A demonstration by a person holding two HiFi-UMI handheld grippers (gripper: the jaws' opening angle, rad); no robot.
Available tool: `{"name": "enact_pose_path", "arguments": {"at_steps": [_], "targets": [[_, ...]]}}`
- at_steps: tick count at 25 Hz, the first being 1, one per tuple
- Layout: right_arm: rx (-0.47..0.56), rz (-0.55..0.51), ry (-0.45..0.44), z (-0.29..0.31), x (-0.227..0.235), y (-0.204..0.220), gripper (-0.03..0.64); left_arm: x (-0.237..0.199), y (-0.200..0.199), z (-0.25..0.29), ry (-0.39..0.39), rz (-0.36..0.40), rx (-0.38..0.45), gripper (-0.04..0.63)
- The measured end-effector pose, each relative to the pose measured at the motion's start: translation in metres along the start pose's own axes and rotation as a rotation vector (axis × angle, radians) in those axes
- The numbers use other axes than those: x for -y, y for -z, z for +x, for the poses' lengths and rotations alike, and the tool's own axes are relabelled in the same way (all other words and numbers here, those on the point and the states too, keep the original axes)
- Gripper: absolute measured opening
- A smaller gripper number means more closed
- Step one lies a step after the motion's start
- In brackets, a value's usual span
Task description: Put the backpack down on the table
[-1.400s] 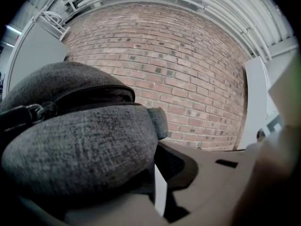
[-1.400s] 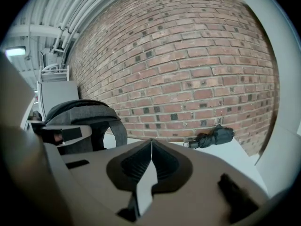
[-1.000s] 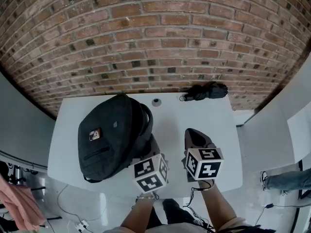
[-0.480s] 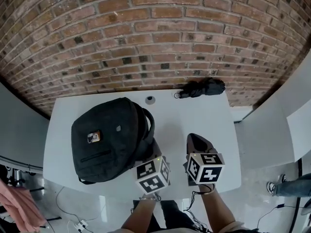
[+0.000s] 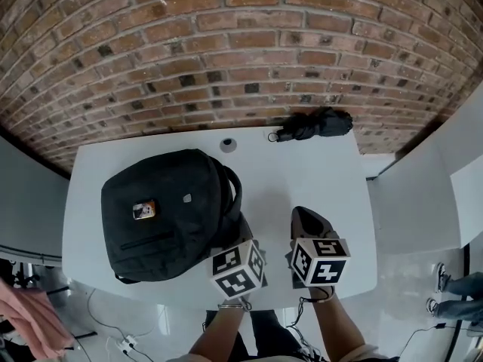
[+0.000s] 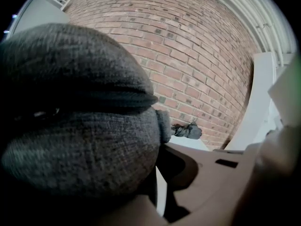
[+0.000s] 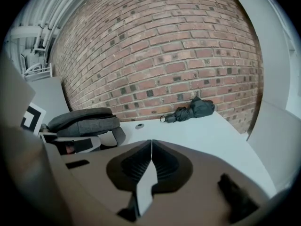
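Downward, left tongs (image 5: 238,231) clamp backpack (image 5: 162,213), right tongs (image 5: 303,216) closed

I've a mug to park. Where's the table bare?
Bare: the right half, between the backpack and the table's right edge, in front of the umbrella. Crowded: the left half, under the backpack; a small round thing by the back edge.

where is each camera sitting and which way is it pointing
Head view: on the person's head, looking steeply down at the white table by the brick wall; forearms, left gripper and right gripper show.
Left gripper view: on the left gripper, facing the wall; the backpack fills its left, own jaws below.
Right gripper view: on the right gripper, facing the wall over its closed jaws.
Shared: all three show the backpack and folded umbrella.
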State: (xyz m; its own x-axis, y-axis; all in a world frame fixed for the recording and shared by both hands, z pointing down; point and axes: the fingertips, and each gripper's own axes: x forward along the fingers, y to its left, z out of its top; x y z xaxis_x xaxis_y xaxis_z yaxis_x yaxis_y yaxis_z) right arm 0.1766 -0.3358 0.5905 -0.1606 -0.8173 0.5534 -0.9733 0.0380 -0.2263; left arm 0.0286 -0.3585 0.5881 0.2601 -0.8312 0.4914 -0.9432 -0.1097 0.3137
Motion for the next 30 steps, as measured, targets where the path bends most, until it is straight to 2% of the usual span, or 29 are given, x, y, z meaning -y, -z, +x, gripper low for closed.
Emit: {"name": "enact_pose_path", "arguments": {"at_steps": [15, 30], "targets": [[-0.061, 0.041, 0.025, 0.016, 0.014, 0.041, 0.031, -0.004, 0.036, 0.022, 0.015, -0.044, -0.052, 0.031], [-0.083, 0.049, 0.024, 0.015, 0.014, 0.063, 0.031, -0.007, 0.052, 0.019, 0.015, -0.072, -0.011, 0.034]]}}
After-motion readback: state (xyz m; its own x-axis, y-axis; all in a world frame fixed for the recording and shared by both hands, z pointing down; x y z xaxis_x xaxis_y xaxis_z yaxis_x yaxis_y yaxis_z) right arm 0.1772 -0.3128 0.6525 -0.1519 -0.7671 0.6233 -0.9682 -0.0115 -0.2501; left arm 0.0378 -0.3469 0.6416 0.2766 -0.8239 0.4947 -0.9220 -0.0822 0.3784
